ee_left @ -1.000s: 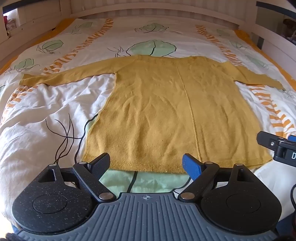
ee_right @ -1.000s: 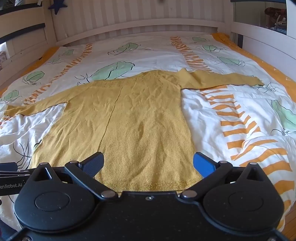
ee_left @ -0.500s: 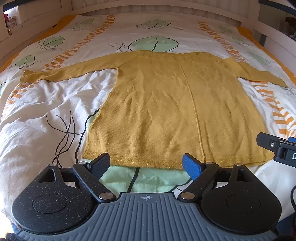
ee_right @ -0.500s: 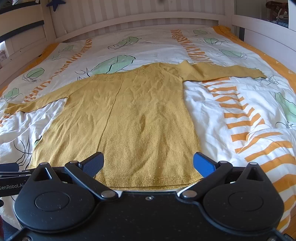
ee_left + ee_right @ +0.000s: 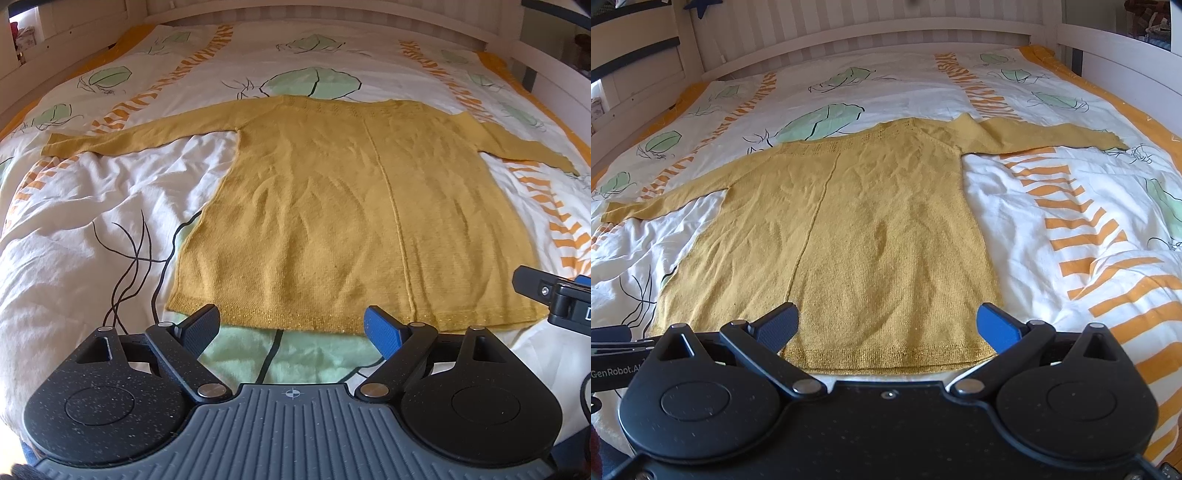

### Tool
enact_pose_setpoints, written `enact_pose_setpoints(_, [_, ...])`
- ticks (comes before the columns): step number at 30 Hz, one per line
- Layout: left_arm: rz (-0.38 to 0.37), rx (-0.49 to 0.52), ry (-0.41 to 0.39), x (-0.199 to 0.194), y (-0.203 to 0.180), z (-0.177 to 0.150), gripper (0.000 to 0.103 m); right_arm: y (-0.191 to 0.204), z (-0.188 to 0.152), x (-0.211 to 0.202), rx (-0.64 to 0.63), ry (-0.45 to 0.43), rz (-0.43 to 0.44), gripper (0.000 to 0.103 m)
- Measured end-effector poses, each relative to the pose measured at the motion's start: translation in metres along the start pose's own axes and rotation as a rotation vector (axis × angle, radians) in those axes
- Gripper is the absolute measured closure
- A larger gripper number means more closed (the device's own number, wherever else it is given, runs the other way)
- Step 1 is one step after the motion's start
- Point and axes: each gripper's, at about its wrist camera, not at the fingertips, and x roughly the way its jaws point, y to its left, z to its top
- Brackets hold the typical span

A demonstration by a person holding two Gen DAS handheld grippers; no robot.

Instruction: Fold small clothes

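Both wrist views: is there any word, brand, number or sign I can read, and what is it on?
"GenRobot.AI", last letters cut off, on the left gripper's black body at the right wrist view's left edge.
A cut-off white letter, perhaps "D", on the right gripper's black body at the left wrist view's right edge: unreadable.
Crosshair sign on the left gripper's grey ribbed housing.
Mustard yellow knitted sweater, patterned white duvet: no text.

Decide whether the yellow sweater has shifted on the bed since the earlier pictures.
No. The sweater lies where it did: its neckline meets the same green leaf on the bedcover.
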Motion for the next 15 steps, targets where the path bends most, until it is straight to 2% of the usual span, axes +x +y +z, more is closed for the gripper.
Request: enact_pose_setpoints(15, [-0.002, -0.002, 0.003, 0.0017, 0.0026, -0.0011, 0.018, 0.0034, 0.0002, 0.003, -0.005, 0.009, 0.008, 0.001])
